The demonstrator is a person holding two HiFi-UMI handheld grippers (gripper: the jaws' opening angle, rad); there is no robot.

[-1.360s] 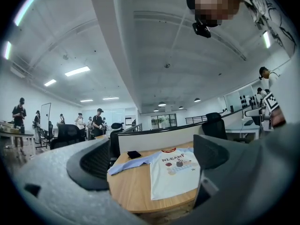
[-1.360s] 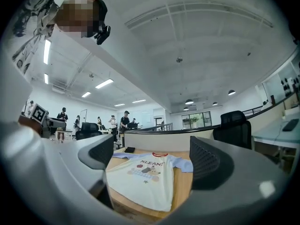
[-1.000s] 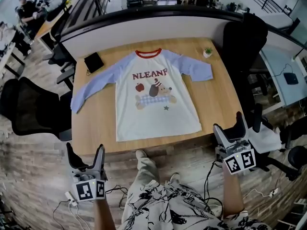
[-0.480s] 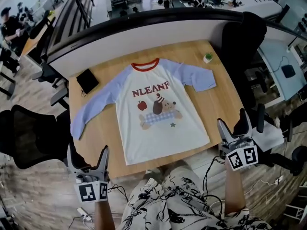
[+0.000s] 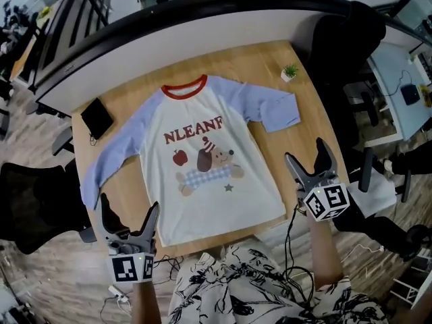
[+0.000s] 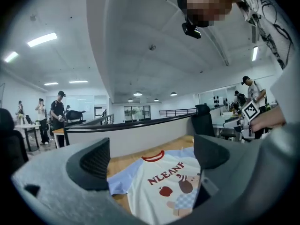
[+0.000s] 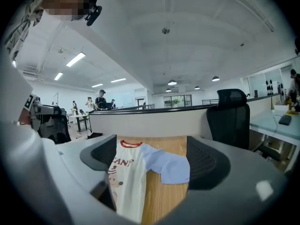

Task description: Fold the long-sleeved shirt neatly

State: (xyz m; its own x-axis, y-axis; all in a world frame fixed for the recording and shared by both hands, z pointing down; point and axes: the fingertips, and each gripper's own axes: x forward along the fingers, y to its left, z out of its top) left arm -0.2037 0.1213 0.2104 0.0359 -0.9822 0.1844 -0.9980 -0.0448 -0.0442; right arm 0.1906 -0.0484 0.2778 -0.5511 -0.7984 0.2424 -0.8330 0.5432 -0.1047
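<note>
White long-sleeved shirt with blue sleeves and red collar (image 5: 209, 154) lies flat, print up, on the light wooden surface (image 5: 138, 93). Your left claw (image 5: 129, 204) is wide open and empty near the hem's left corner. Your right claw (image 5: 306, 151) sits beside the shirt's right edge, jaws closing, nothing between them.

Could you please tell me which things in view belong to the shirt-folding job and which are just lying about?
For the job: long-sleeved shirt, laid out front up on the wooden table.

Just lying about: small potted plant and flat black item on the table; black office chair beside it.
</note>
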